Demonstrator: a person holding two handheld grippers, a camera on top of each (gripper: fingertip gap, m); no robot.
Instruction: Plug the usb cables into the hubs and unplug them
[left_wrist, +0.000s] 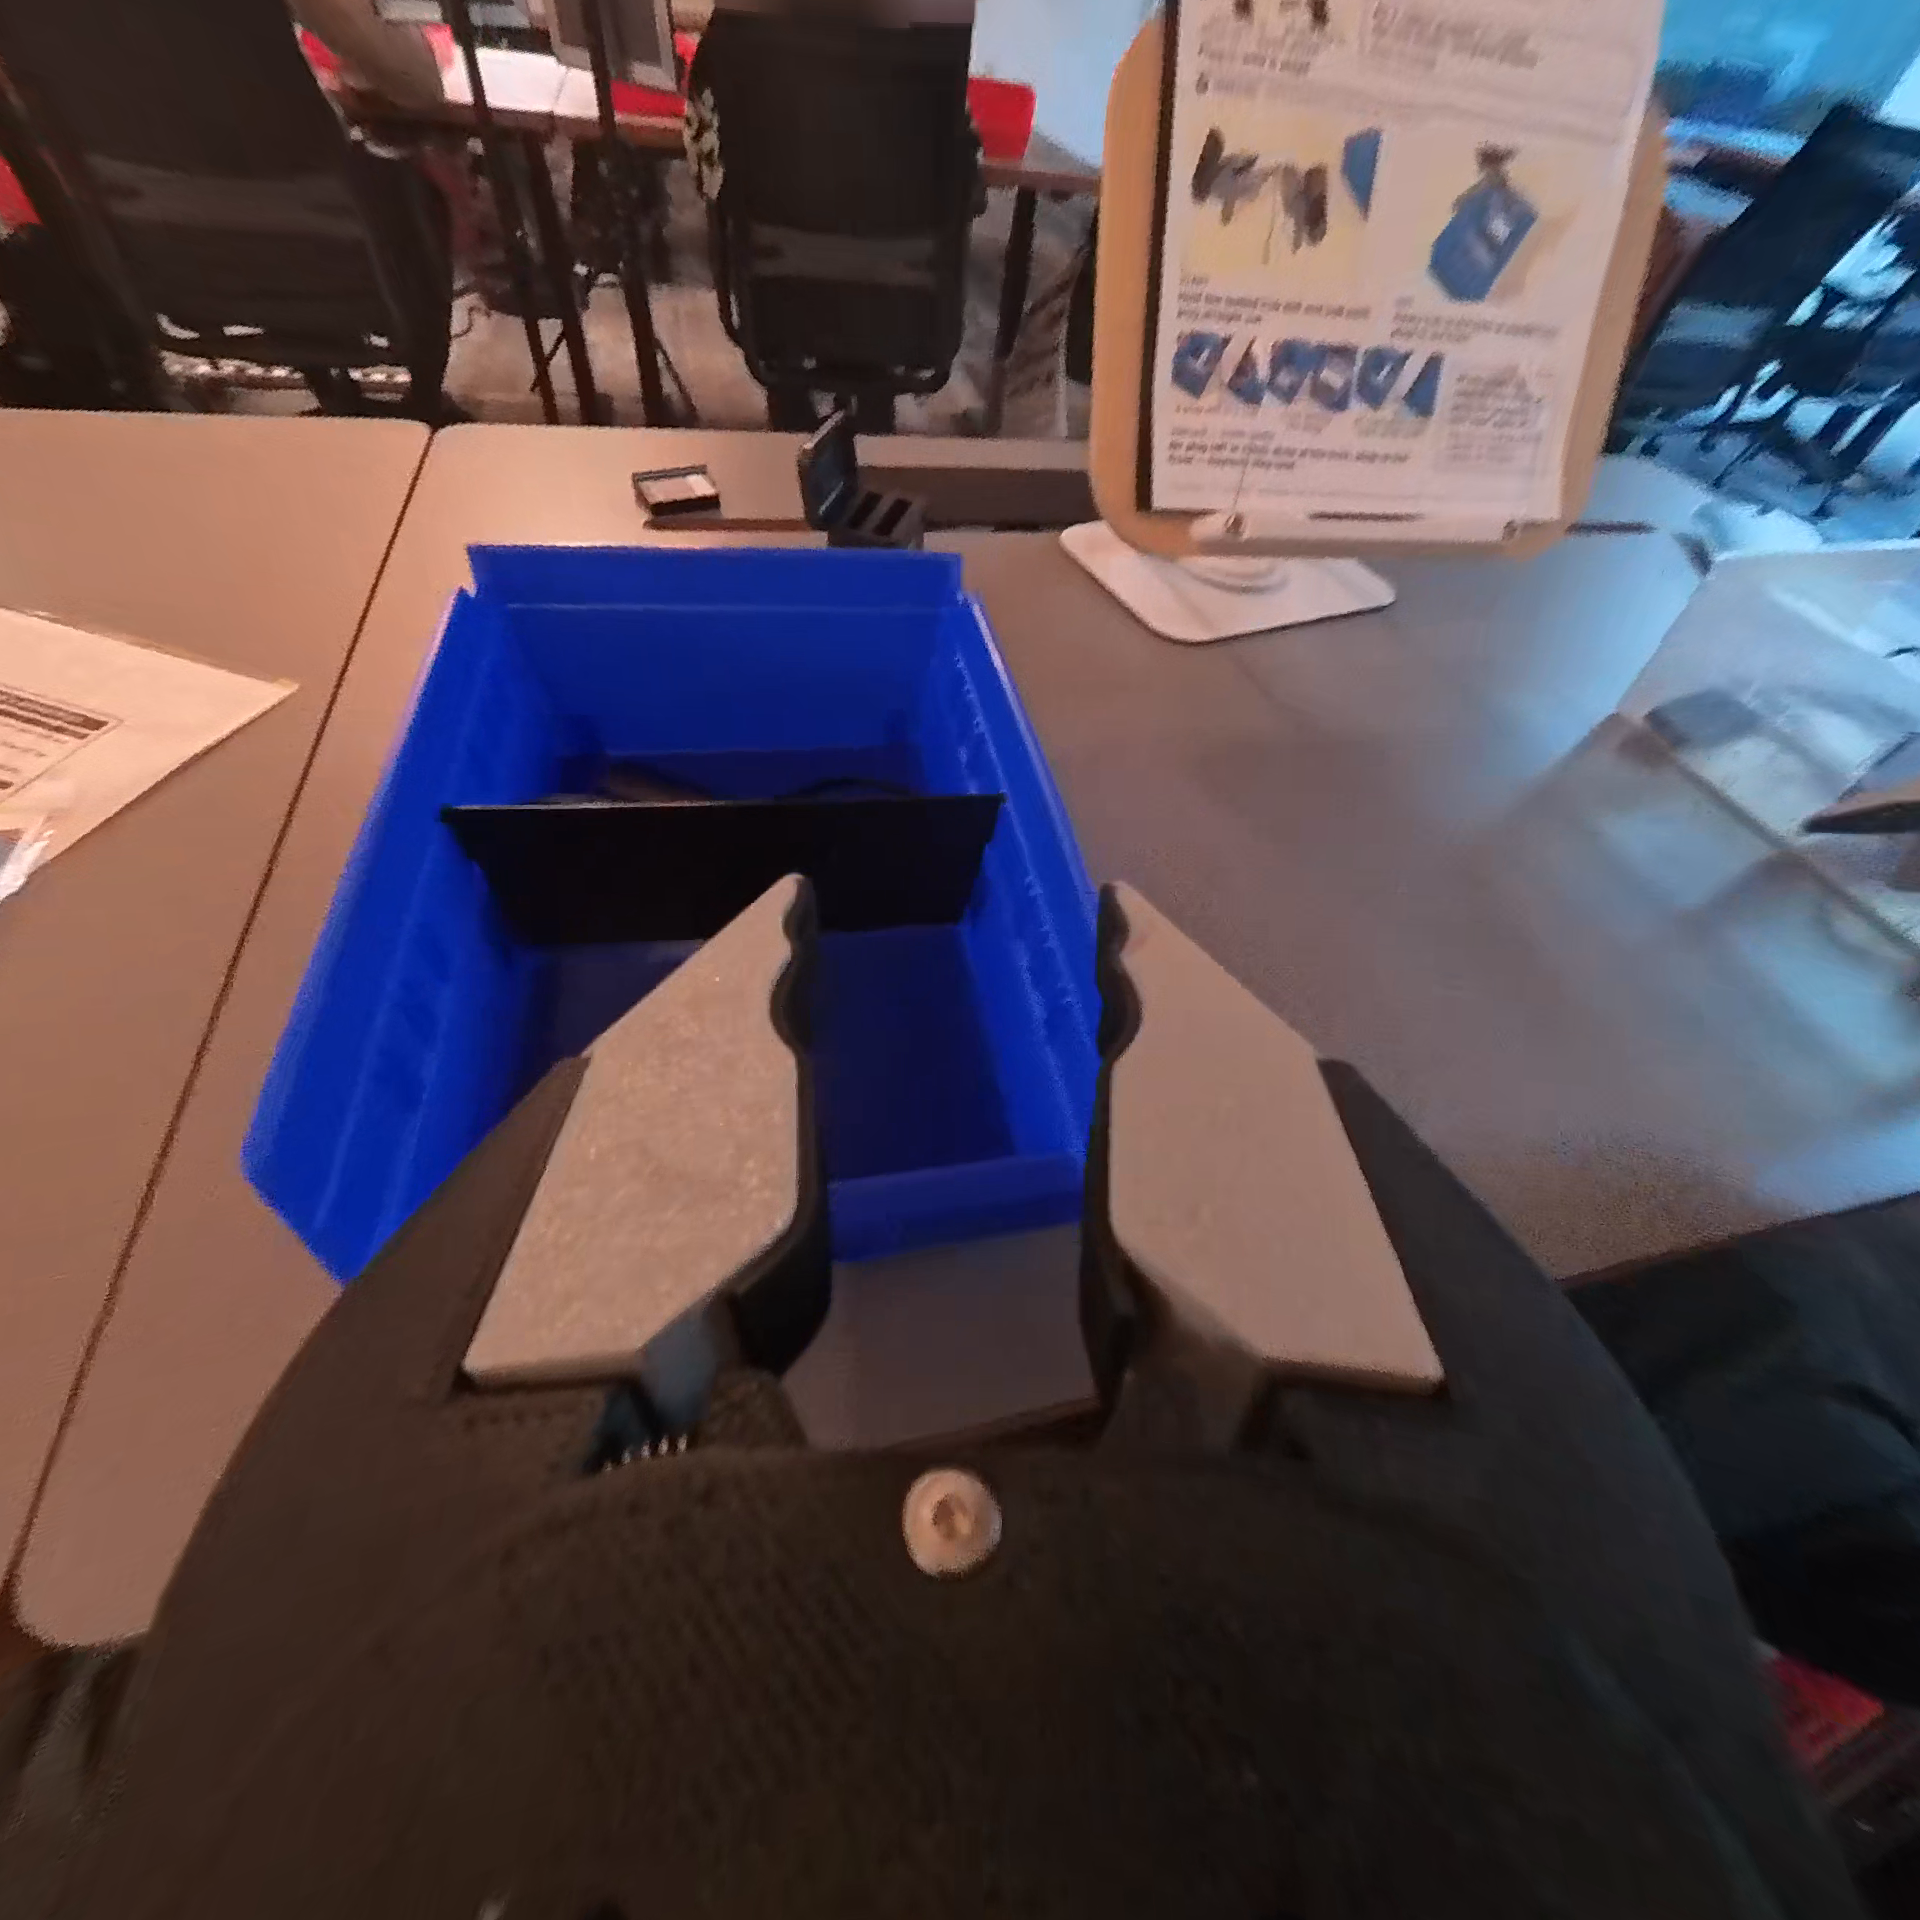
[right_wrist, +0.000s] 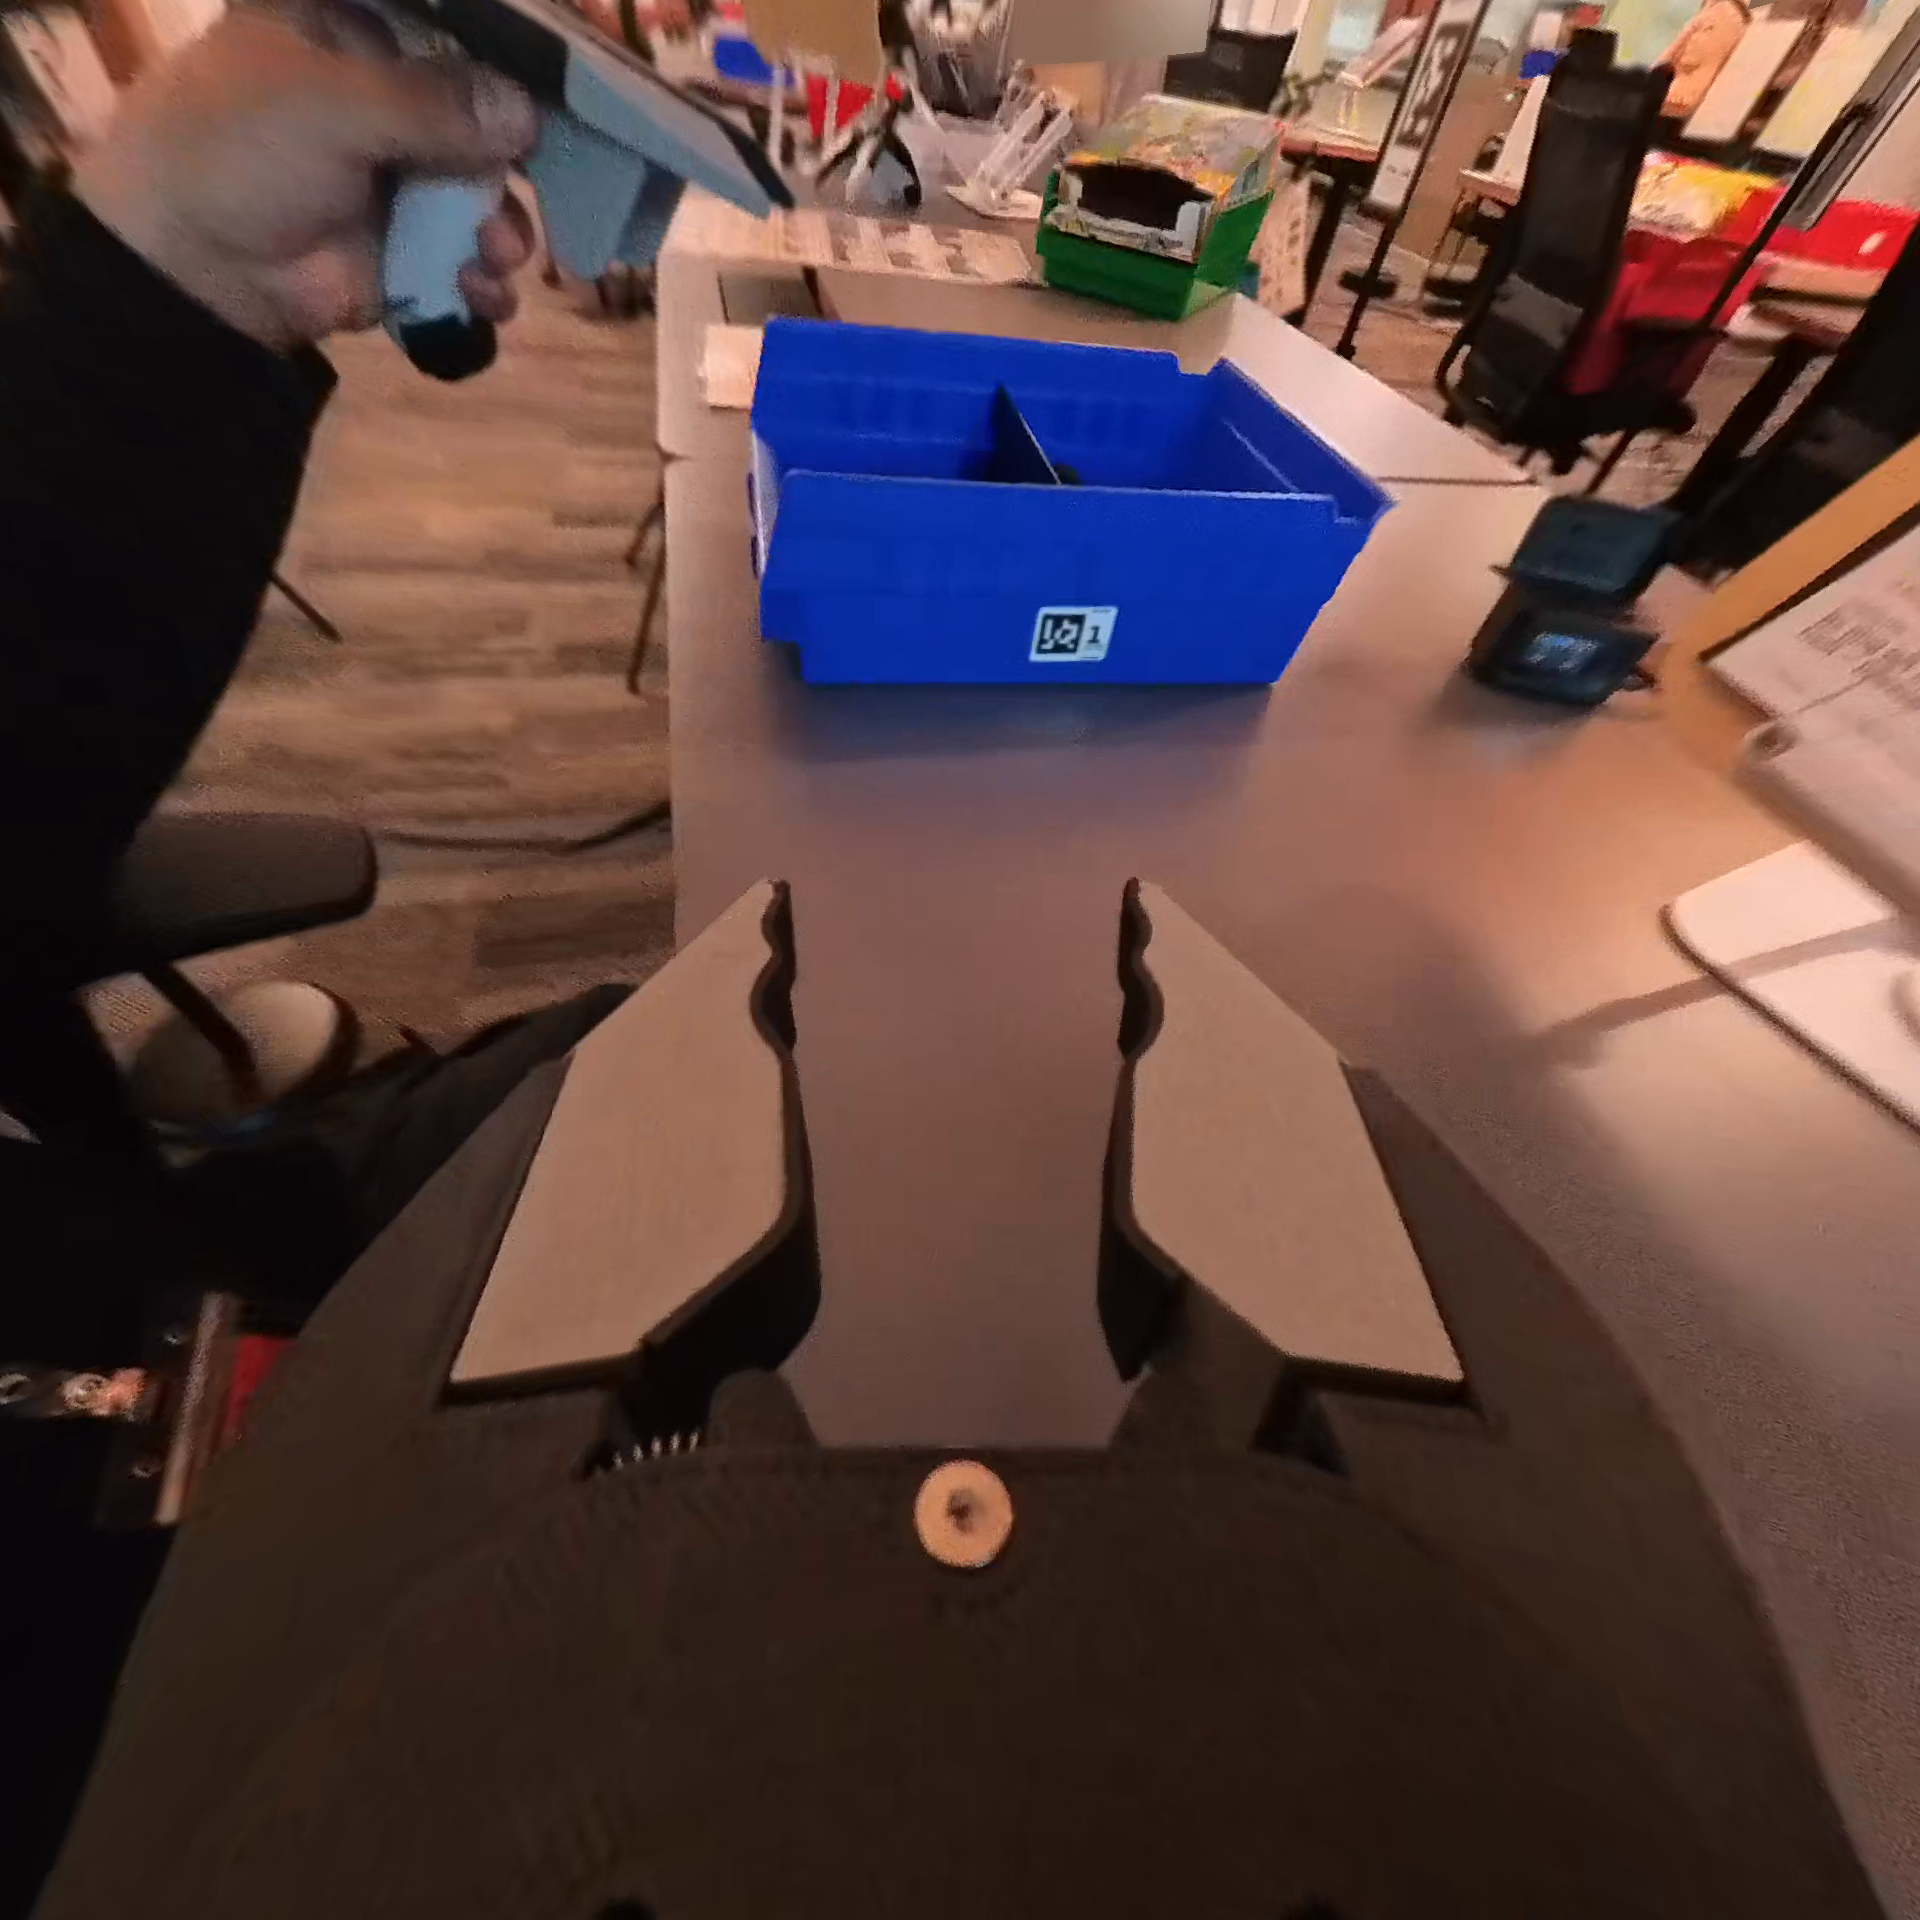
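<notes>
Grey tabletop (right_wrist: 1039, 810) is seen; blue bin (left_wrist: 416, 987) is placed just ahead of left tool (left_wrist: 951, 914), farther ahead of right tool (right_wrist: 954, 914). Both are spread, nothing gripped.

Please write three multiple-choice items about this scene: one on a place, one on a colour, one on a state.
1. Where is the left gripper?
A. above the blue bin
B. beside the paper stand
C. under the table

2. What colour is the divider in the bin?
A. white
B. black
C. green

3. How is the right gripper?
A. shut on a cable
B. shut, empty
C. open, empty

Answers: 1 A, its fingers frame the bin's near compartment; 2 B, a dark panel crosses the blue walls; 3 C, bare table shows between its fingers.
</notes>
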